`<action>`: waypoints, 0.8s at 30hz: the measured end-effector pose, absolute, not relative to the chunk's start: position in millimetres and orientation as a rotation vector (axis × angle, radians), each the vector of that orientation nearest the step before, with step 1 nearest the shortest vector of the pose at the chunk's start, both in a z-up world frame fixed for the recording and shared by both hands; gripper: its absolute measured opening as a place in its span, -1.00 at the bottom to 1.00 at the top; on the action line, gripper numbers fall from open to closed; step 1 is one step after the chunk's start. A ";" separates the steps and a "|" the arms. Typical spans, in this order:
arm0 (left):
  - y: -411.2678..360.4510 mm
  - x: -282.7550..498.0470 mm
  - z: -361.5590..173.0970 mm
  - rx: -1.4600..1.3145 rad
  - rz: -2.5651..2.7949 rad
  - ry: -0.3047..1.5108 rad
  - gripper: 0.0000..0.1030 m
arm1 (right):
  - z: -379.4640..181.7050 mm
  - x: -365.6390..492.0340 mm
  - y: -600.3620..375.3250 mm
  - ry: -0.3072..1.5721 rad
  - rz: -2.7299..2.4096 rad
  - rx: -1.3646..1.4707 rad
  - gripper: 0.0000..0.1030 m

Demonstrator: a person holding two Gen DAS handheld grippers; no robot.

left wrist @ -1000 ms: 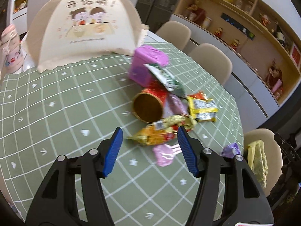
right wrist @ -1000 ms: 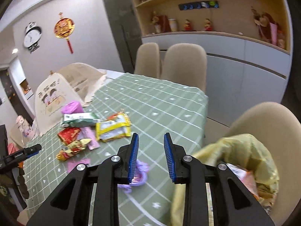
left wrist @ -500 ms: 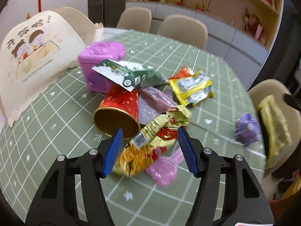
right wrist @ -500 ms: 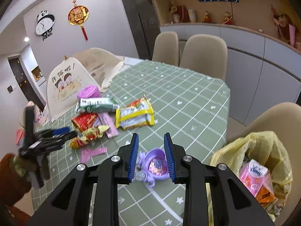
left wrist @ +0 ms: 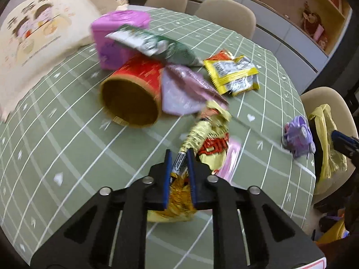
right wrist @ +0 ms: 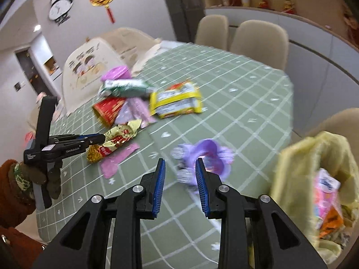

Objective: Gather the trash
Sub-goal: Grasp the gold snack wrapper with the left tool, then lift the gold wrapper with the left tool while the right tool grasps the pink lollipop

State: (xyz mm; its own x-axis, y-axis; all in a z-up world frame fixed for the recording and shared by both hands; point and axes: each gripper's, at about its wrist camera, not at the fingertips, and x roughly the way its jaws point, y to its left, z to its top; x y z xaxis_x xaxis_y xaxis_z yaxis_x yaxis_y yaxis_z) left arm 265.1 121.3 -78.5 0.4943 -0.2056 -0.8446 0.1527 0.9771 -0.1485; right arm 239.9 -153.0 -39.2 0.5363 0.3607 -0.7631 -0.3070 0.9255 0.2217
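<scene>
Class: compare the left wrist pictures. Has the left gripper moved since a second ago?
Yes. The left gripper has come forward and down toward the red paper cup, and its jaws have just closed on the gold and red wrapper.

Trash clustered on green checked desk point(left wrist: 67, 148): red paper cup point(left wrist: 134, 94) on its side, mouth open; green-white packet point(left wrist: 154, 44) atop it; lilac pouch point(left wrist: 186, 89); yellow wrapper point(left wrist: 233, 76) flat. Gold-red wrapper point(left wrist: 206, 143) pinched at one end. Pink scrap point(right wrist: 119, 159) beside it. Purple plastic piece point(right wrist: 204, 157) apart, near the desk edge. Yellow trash bag point(right wrist: 298, 174) open, holding wrappers.
</scene>
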 end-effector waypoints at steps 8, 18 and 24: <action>191.8 210.2 -69.0 -0.266 -0.050 1.019 -0.84 | -79.3 250.2 -57.3 1.006 0.597 0.007 -0.31; 226.6 182.8 -64.2 -0.303 -0.076 1.004 -0.18 | -109.7 262.8 8.2 1.015 0.565 -0.105 -0.11; 238.7 185.7 -63.9 -0.314 -0.109 0.994 -0.14 | -112.9 262.4 14.7 0.997 0.514 -0.112 -0.10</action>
State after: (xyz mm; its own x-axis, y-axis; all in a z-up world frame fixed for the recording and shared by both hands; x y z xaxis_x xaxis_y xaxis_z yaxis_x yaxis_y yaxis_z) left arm 185.7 238.7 -63.9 0.5440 -0.2326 -0.8062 -0.0522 0.9496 -0.3092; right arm 262.4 14.7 -112.9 0.4349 0.3620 -0.8245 -0.4620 0.8757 0.1408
